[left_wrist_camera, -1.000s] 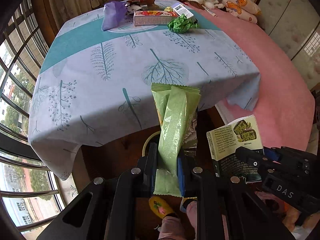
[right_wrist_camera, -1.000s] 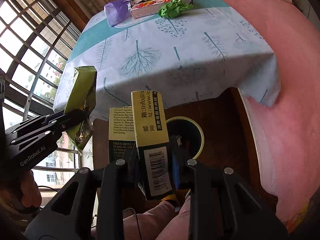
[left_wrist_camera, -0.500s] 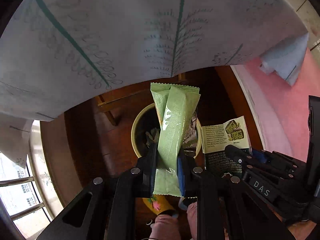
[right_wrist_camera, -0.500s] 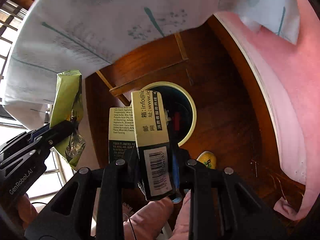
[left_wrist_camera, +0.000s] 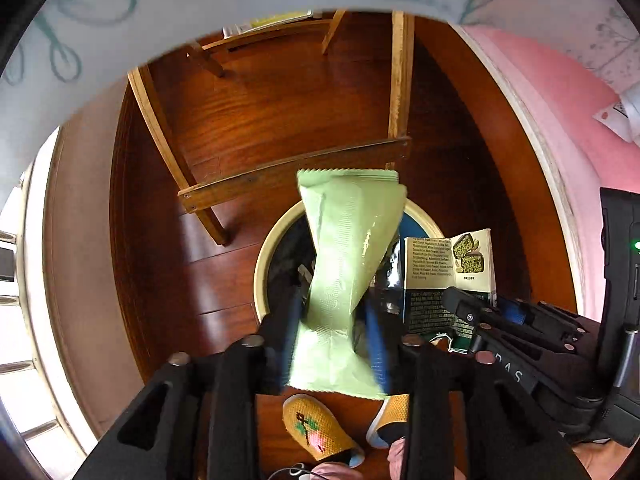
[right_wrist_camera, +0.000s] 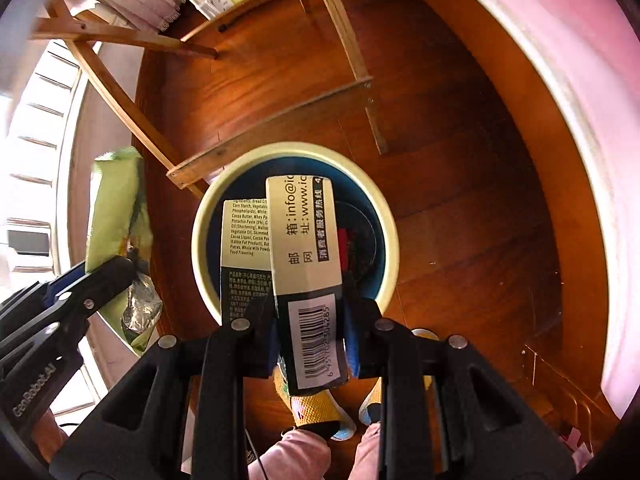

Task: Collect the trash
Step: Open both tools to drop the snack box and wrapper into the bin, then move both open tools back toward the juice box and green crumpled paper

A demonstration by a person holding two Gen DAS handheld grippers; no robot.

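Note:
A light green snack wrapper [left_wrist_camera: 352, 232] hangs between the jaws of my left gripper [left_wrist_camera: 332, 320], right over the cream-rimmed bin [left_wrist_camera: 260, 272] with its dark blue inside. The jaws are opening; the blue pads stand slightly off the wrapper's pinched waist, and the wrapper leans right. My right gripper [right_wrist_camera: 310, 320] is shut on a dark and cream snack box [right_wrist_camera: 304, 240] with a barcode, held above the bin [right_wrist_camera: 200, 240]. In the left wrist view the box [left_wrist_camera: 448, 260] is at the right. In the right wrist view the wrapper [right_wrist_camera: 116, 200] is at the left.
Wooden table legs and a crossbar [left_wrist_camera: 296, 168] stand just behind the bin on the dark wood floor [right_wrist_camera: 460, 200]. A pink bedcover [right_wrist_camera: 580, 60] hangs at the right, the tablecloth [left_wrist_camera: 100, 20] overhead. A person's yellow slippers [left_wrist_camera: 316, 428] are below the grippers.
Both grippers have come down from table height to just above the bin. The left jaws have spread and the wrapper now leans loose between them. The right grip on the box is unchanged.

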